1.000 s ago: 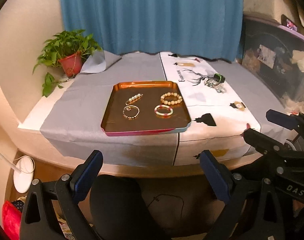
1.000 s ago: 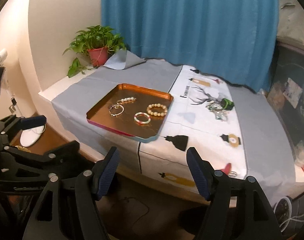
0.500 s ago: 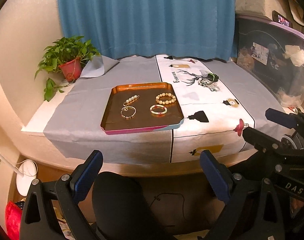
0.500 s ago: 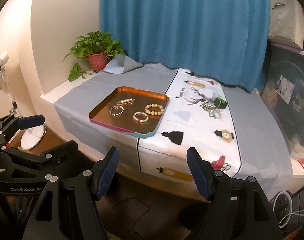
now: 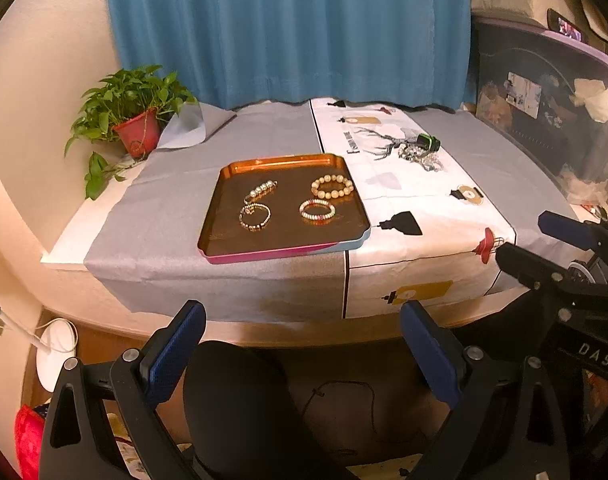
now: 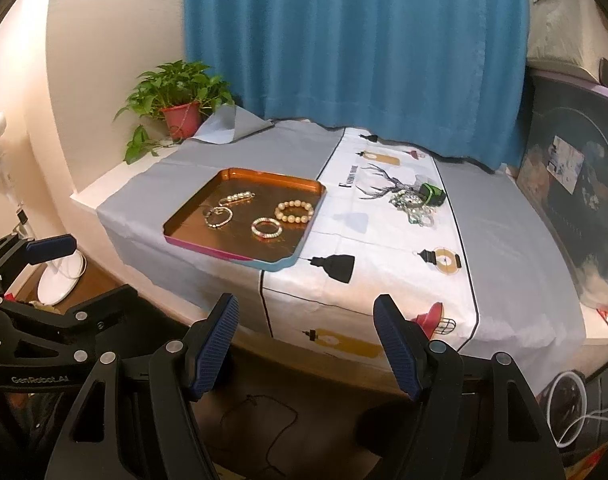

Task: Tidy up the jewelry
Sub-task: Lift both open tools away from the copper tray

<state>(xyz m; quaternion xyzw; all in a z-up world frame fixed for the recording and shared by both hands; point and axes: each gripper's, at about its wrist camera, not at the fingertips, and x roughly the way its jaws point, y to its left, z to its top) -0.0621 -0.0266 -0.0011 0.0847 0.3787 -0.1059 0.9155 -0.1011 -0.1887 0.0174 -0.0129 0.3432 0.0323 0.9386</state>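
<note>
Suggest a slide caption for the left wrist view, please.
Open left gripper before a copper tray holding four bracelets.

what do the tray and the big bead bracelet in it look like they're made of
The tray looks like thin metal with a glossy copper-orange finish: its floor mirrors the light and its rim is crisply pressed. The big bead bracelet has smooth, pale cream round beads with a soft sheen, perhaps stone, resin or faux pearl; the pictures cannot settle which.

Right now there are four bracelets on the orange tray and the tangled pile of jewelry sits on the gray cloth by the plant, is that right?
Not quite. The four bracelets do lie on the orange tray, but the tangled pile of jewelry sits on the white printed cloth to the tray's right, far from the plant. The right wrist view shows it.
</note>
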